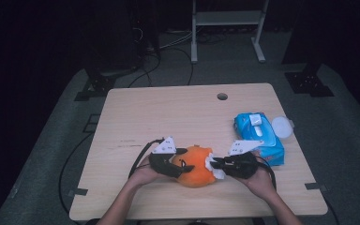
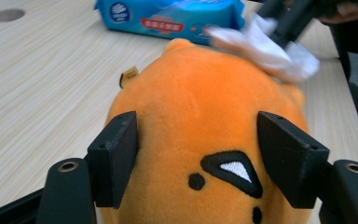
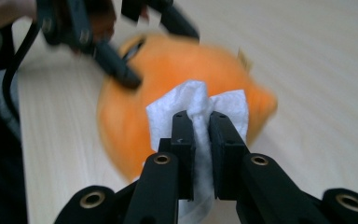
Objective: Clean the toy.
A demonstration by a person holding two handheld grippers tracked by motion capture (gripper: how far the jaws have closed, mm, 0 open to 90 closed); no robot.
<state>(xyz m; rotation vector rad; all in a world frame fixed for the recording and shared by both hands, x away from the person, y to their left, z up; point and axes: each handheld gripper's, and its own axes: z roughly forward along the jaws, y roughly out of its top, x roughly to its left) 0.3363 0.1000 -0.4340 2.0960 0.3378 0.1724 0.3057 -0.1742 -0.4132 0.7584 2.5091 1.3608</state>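
A round orange plush toy (image 1: 197,165) lies on the wooden table (image 1: 168,117) near its front edge. My left gripper (image 1: 183,162) holds it from the left, and in the left gripper view the two black pads (image 2: 116,156) press on either side of the plush toy (image 2: 191,107), above its stitched black face marks. My right gripper (image 3: 200,116) is shut on a crumpled white wipe (image 3: 193,100), which it holds against the plush toy (image 3: 168,70). From the high view the wipe (image 1: 212,165) touches the toy's right side, in front of the right gripper (image 1: 215,166).
A blue pack of wet wipes (image 1: 258,137) lies to the right, behind my right hand, with a round white lid (image 1: 281,126) beside it. A cable hole (image 1: 222,96) sits near the table's far edge. Cables and a metal frame stand on the dark floor beyond.
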